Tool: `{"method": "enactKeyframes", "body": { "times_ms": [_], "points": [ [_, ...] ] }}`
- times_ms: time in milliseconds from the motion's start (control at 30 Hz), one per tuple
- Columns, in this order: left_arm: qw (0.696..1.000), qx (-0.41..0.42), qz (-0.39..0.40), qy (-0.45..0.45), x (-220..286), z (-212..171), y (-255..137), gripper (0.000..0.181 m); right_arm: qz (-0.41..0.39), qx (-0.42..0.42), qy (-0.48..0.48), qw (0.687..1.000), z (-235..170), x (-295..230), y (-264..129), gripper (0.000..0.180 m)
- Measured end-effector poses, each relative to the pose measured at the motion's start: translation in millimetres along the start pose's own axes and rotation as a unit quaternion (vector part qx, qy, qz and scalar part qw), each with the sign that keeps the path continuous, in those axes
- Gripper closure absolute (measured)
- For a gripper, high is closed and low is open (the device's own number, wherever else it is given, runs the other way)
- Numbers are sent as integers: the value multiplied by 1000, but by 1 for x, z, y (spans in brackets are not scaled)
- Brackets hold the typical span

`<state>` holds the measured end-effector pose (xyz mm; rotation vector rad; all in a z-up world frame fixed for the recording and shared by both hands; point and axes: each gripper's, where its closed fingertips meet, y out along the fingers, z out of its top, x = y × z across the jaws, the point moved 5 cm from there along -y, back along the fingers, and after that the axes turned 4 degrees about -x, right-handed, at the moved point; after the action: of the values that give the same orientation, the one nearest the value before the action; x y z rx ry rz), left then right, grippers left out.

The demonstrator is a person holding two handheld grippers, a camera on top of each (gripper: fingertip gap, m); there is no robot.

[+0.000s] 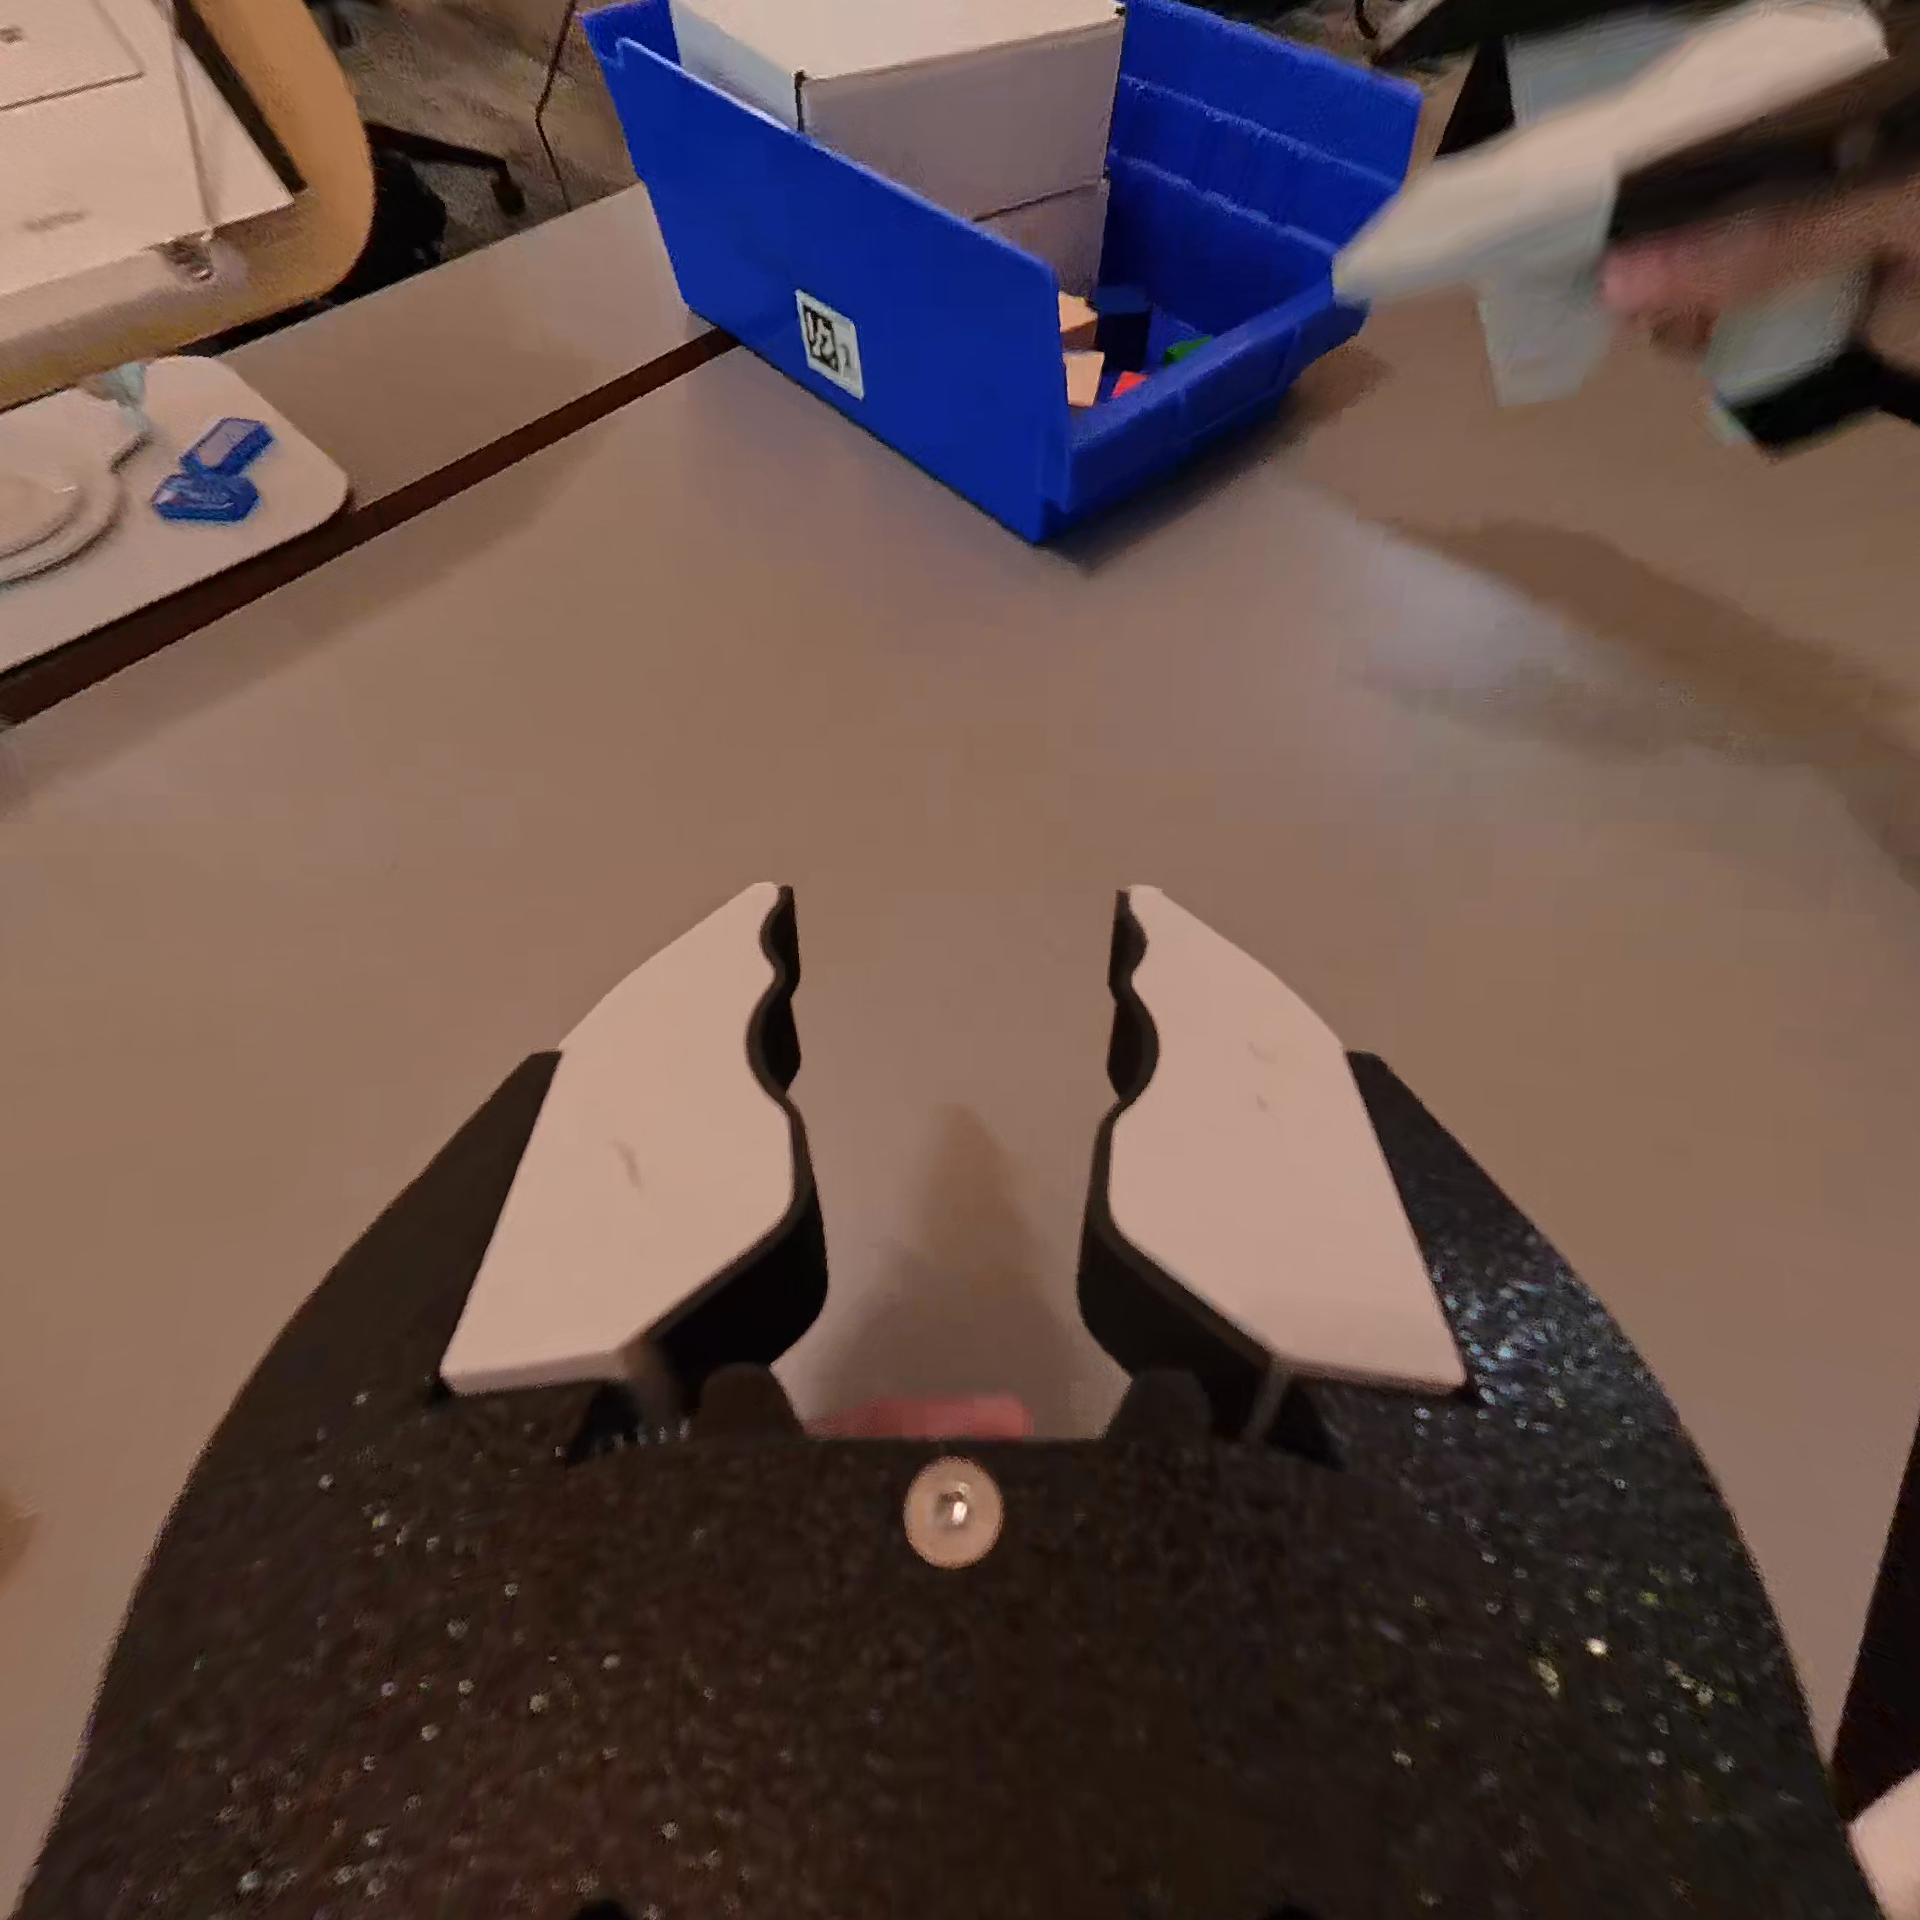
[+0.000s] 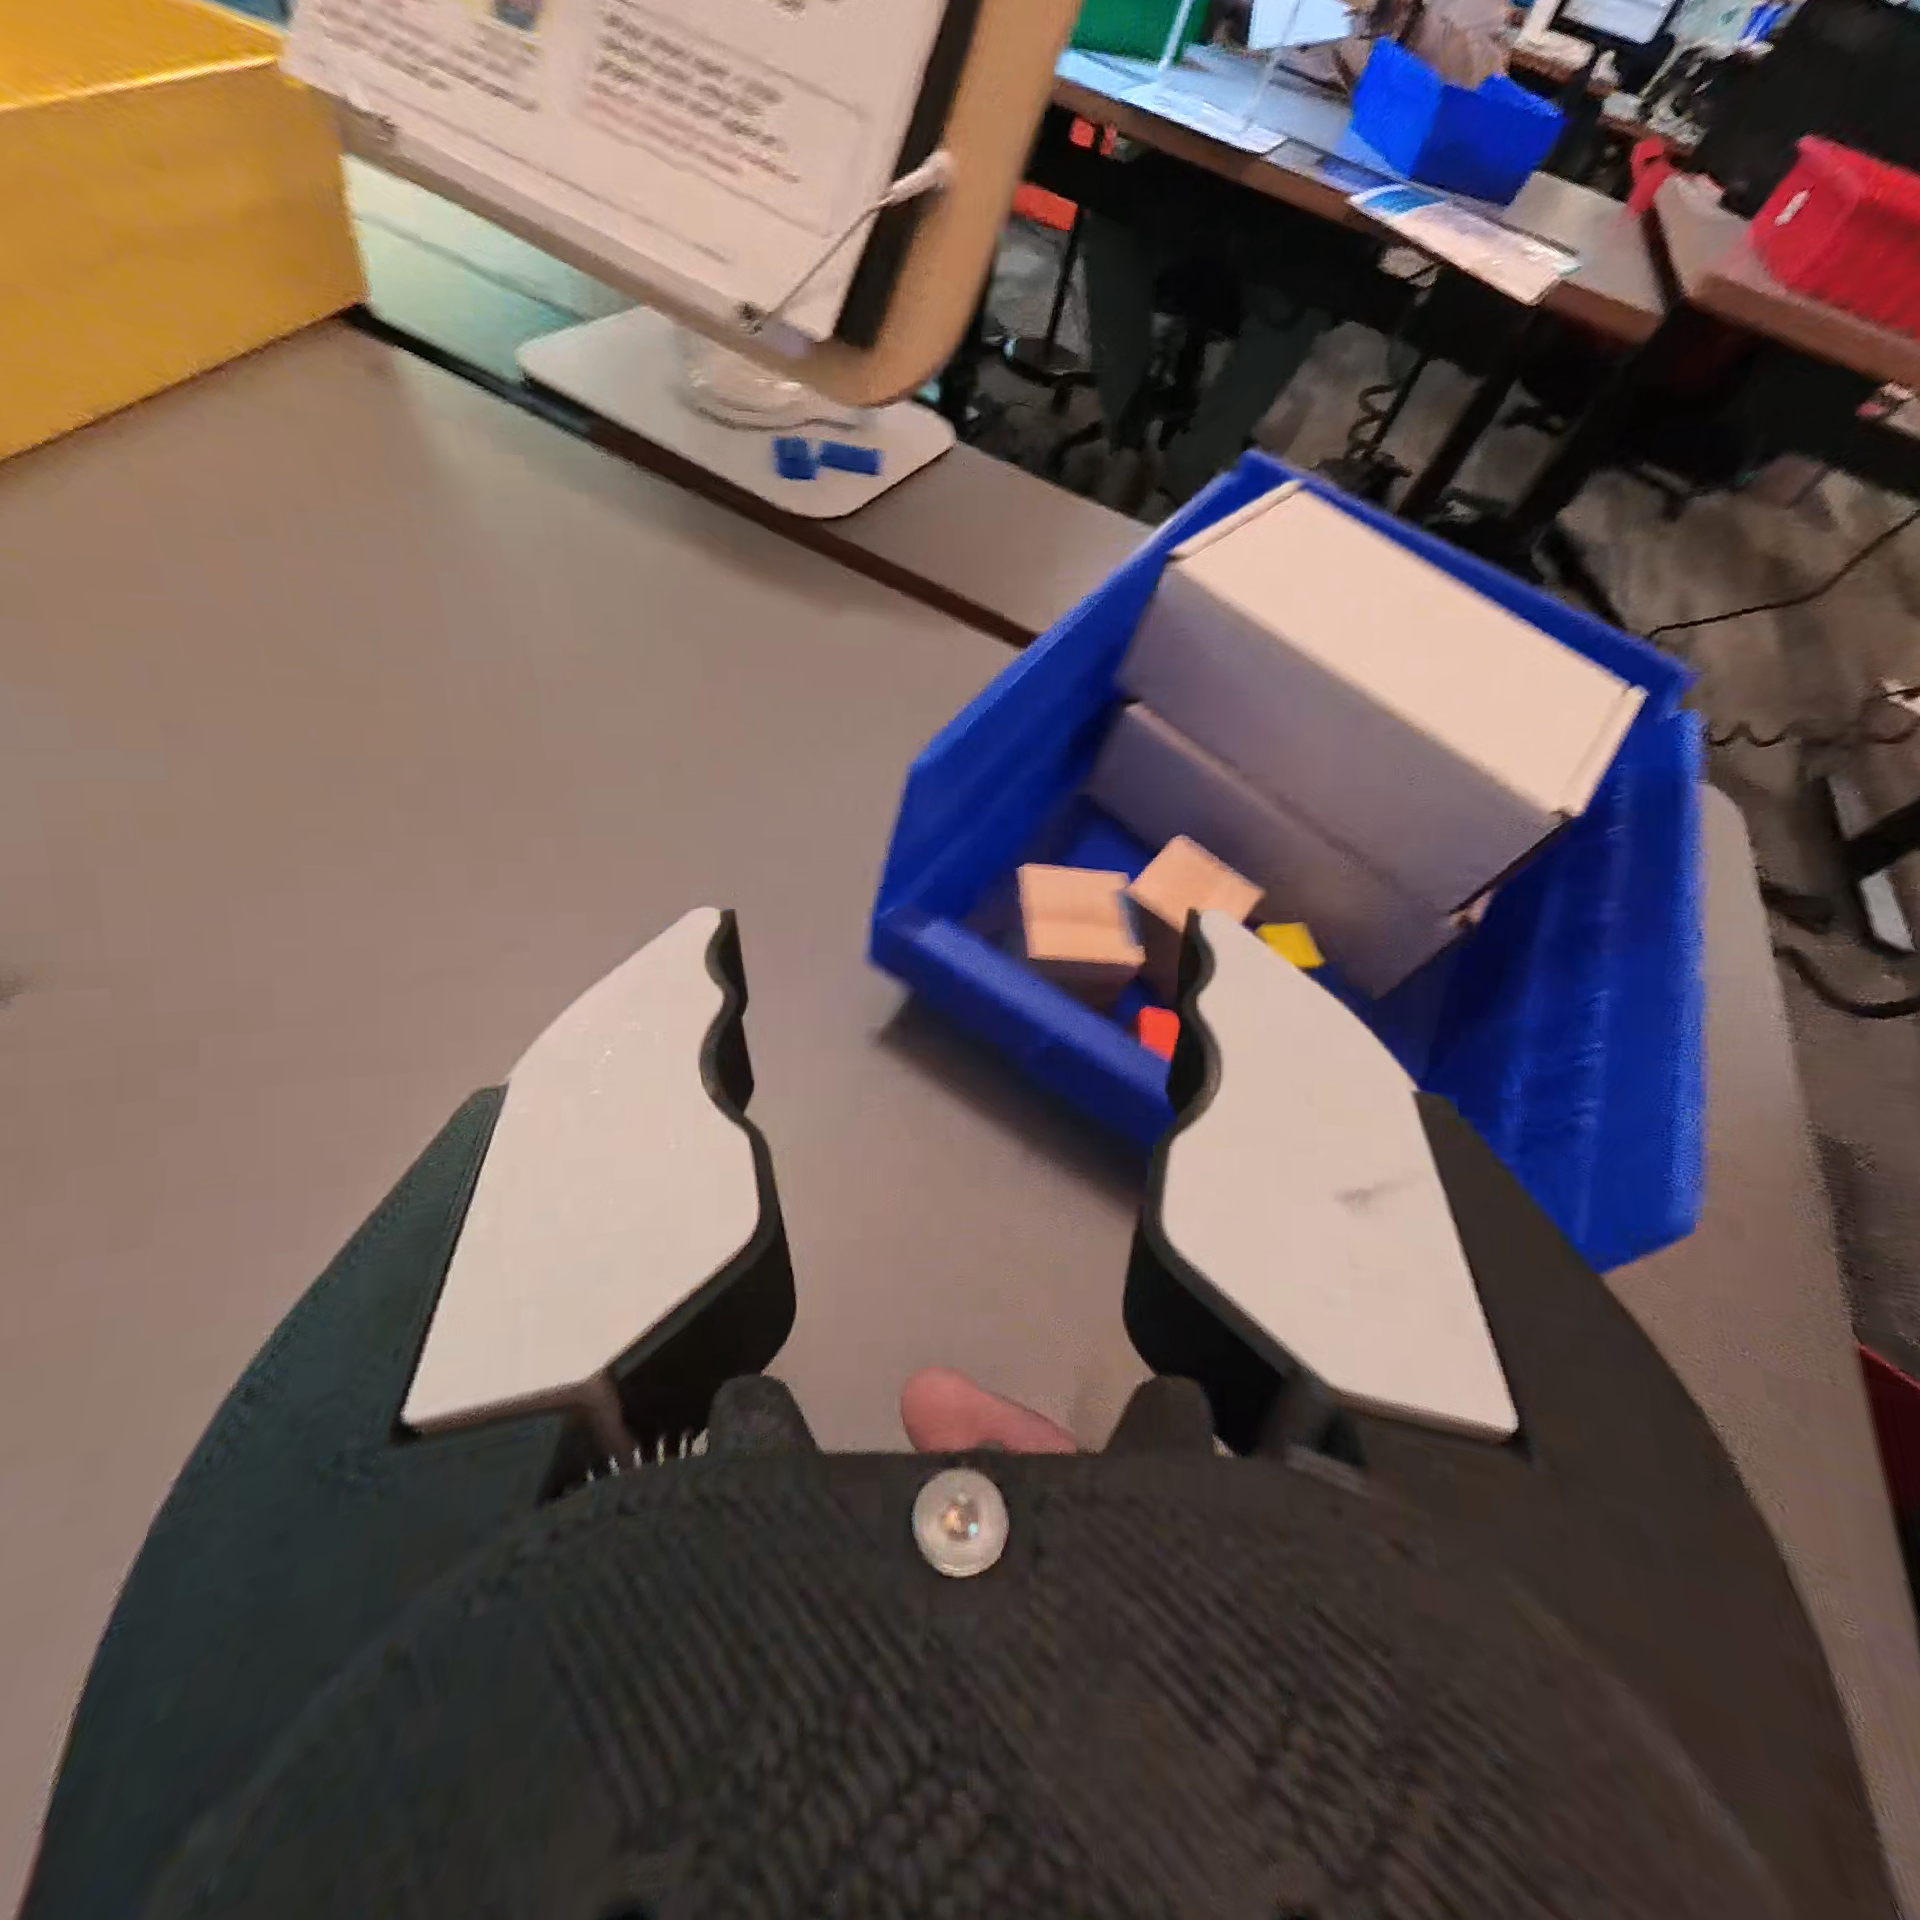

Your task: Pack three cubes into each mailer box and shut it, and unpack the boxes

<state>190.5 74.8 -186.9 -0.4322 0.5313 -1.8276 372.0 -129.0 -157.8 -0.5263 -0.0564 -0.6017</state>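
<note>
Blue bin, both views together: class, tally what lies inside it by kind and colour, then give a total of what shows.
White mailer boxes: 2
Plain wooden cubes: 2
Red cube: 1
Yellow cube: 1
Green cube: 1
Dark blue cube: 1
Total showing: 8; more cubes may lie hidden underneath.

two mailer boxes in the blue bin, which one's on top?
The tilted white mailer box at the far end of the blue bin. It leans on the lower box, which lies beneath it, next to the loose cubes.
</note>
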Motion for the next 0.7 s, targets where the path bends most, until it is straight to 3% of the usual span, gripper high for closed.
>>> {"method": "enactKeyframes", "body": {
  "times_ms": [133,200,333,533,700],
  "points": [
    [995,-49,-42,-74,14,62,46,105,-33,-23,-6,999,-15,-9,-13,96],
    [990,-85,-64,-97,24,88,71,104,-35,-18,16,999,-18,-7,-18,96],
    [982,-129,-23,-133,25,126,130,104,-72,2,18,997,-10,4,-33,94],
    [962,-203,95,-154,0,150,210,108,-71,15,15,997,-8,6,-44,95],
    [936,-263,148,-178,-23,150,255,131,-66,23,9,998,-7,5,-48,97]
  ]
}}
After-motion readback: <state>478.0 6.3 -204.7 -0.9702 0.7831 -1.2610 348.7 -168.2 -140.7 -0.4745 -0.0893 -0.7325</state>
